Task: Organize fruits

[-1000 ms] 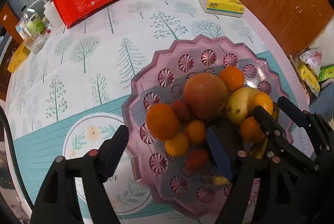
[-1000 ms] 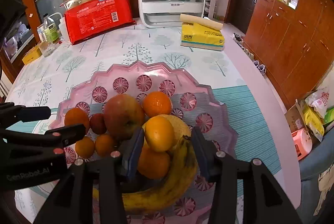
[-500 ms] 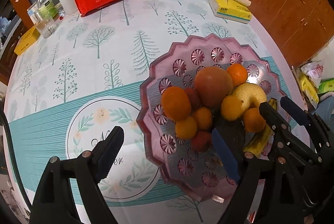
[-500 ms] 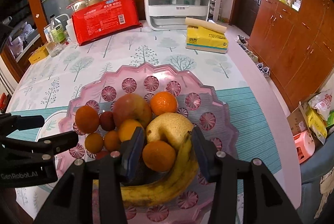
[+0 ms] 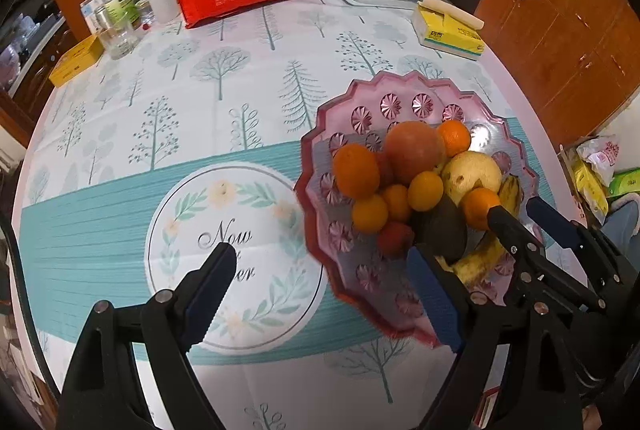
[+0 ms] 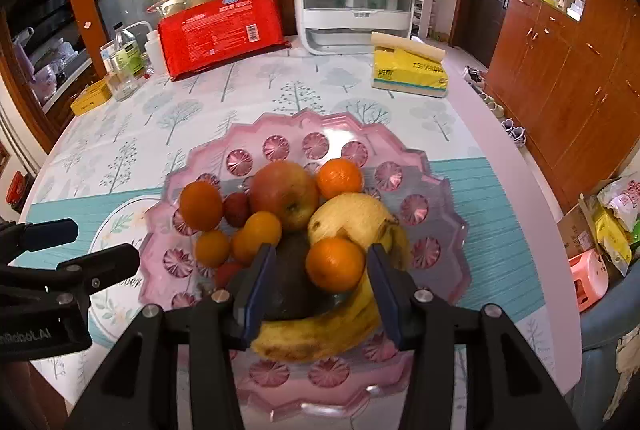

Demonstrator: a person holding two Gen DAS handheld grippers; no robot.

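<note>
A pink scalloped plate (image 6: pixel 320 121) (image 5: pixel 400 81) holds a heap of fruit: a red apple (image 6: pixel 286 191), a pear (image 6: pixel 352 213), a banana (image 6: pixel 320 334), a dark avocado (image 6: pixel 288 286) and several oranges. My right gripper (image 6: pixel 320 252) (image 5: pixel 516 207) hovers over the plate's near side, partly open. An orange (image 6: pixel 335 264) and the avocado show between its fingers but lie loose in the heap. My left gripper (image 5: pixel 320 256) (image 6: pixel 90 244) stands wide open over the tablecloth at the plate's left edge, with nothing between its fingers.
On the tree-print tablecloth (image 5: pixel 200 89) at the back stand a red package (image 6: pixel 220 29), a white appliance (image 6: pixel 356 13), a yellow tissue box (image 6: pixel 408 73) and bottles (image 6: pixel 124 65). The table's right edge (image 6: pixel 532 189) drops to wooden cabinets and bags on the floor.
My left gripper drew back to the left off the plate and its jaws widened. The orange on top of the pear dropped beside the apple. The right gripper pulled back slightly.
</note>
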